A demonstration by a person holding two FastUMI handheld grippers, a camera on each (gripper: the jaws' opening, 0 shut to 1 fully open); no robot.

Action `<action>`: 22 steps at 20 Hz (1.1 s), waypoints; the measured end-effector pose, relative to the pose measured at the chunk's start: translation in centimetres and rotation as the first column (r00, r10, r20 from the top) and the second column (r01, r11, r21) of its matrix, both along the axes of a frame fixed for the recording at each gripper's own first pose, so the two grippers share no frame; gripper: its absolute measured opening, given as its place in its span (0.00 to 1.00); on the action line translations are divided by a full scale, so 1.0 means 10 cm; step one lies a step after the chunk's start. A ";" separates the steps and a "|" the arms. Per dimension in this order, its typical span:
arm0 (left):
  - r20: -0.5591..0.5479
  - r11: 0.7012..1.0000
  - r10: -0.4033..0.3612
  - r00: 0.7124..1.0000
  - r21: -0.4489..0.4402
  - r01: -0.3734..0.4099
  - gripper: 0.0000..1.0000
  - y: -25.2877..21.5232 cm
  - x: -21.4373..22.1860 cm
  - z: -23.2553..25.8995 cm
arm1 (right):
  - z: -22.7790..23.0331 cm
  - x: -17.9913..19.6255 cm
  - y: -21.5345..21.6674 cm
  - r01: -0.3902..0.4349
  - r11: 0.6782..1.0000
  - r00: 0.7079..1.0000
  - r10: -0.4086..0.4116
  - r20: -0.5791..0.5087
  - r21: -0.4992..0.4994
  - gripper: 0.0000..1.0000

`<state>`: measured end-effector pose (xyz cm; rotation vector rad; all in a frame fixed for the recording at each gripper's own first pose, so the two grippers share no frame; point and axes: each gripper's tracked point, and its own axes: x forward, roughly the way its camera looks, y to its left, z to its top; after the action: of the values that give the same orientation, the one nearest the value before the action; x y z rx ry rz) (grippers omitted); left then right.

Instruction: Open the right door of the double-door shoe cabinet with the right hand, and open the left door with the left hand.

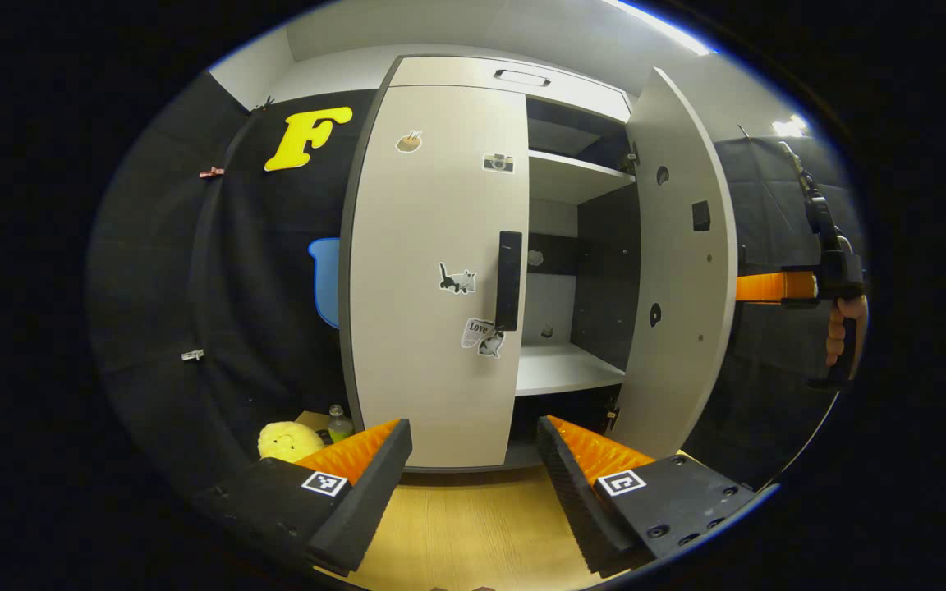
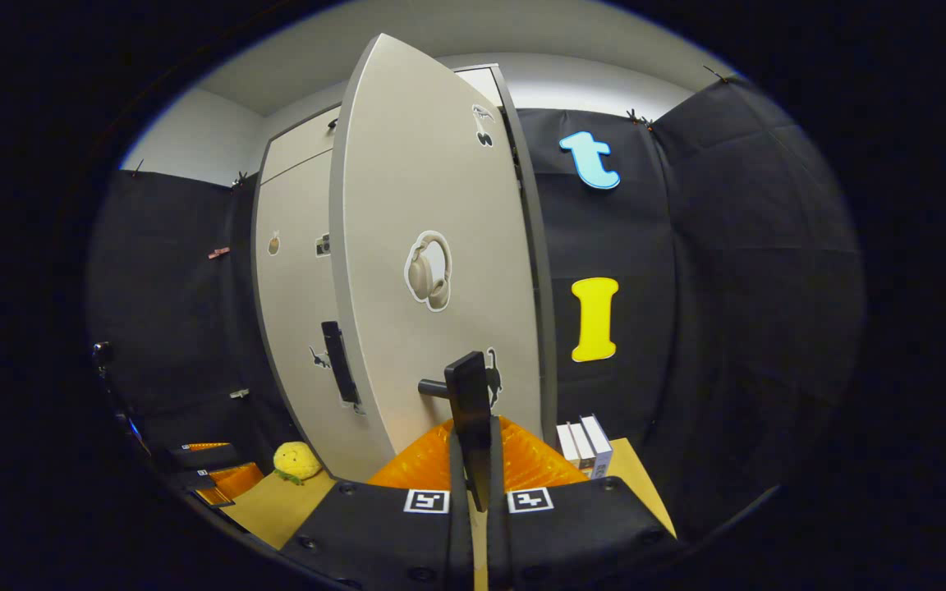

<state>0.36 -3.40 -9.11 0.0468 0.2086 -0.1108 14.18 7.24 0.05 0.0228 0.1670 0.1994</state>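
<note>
Item 1, nearest: right gripper (image 2: 473, 484), bottom centre of the right gripper view. I am holding its orange fingers (image 2: 420, 460) closed on the right door handle (image 2: 471, 410), a black vertical bar standing off the panel on a short post. The bar looks rigid and smooth; I judge it could slip under a loose pinch, so I am taking it mid-length, square across.

Item 2: left gripper (image 1: 473, 460), bottom centre of the left gripper view, fingers wide apart, gripping nothing, hanging over the wooden desk (image 1: 473, 533).

Item 3: left door (image 1: 432, 279), centre of the left gripper view, closed. Stiff flat panel carrying stickers; probably light on its hinges. Its take-hold point is the left door handle (image 1: 508, 279), a black vertical bar on the panel's right edge, ahead of the open fingers and apart from them.

Item 4: right door (image 1: 682, 271), right of centre, already swinging open, inner face showing. Swing it in an arc, not a straight pull.

Item 5: shoe cabinet (image 1: 514, 78), shelves (image 1: 567, 365) looking bare.

Item 6, lower left: yellow plush toy (image 1: 286, 441), small bottle (image 1: 340, 423).
</note>
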 end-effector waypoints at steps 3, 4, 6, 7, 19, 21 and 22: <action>0.001 1.000 -0.004 1.000 -0.005 0.004 0.95 -0.10 0.06 0.02 | -0.01 -0.02 -0.28 0.082 0.997 0.997 -0.082 -0.009 -0.001 0.10; 0.004 1.000 -0.009 1.000 -0.011 0.009 0.95 -0.14 0.08 0.03 | -0.01 0.00 -0.36 0.114 0.993 0.993 -0.114 -0.014 0.008 0.10; 0.007 1.000 -0.019 1.000 -0.016 0.019 0.95 -0.21 0.09 0.05 | 0.00 0.01 -0.50 0.160 0.986 0.987 -0.159 -0.017 0.046 0.08; 0.008 1.000 -0.024 1.000 -0.016 0.024 0.95 -0.23 0.10 0.06 | 0.00 -0.02 -0.39 0.119 0.987 0.993 -0.115 -0.039 0.109 0.05; 0.006 0.997 -0.074 0.997 -0.002 0.074 0.95 -0.26 0.02 0.06 | 0.01 -0.33 -0.53 0.177 0.984 0.984 -0.178 0.010 0.015 0.05; -0.001 0.997 -0.081 0.997 -0.005 0.081 0.95 -0.22 0.04 0.04 | 0.05 -0.36 -0.46 0.165 0.986 0.985 -0.165 0.043 0.010 0.05; -0.004 0.996 -0.084 0.996 -0.006 0.084 0.95 -0.21 0.04 0.03 | 0.07 -0.42 -0.45 0.164 0.987 0.985 -0.164 0.055 0.004 0.05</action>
<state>0.74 -5.52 -8.83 0.0497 0.2106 -0.1953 9.99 2.79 0.70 0.0300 0.1097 0.0358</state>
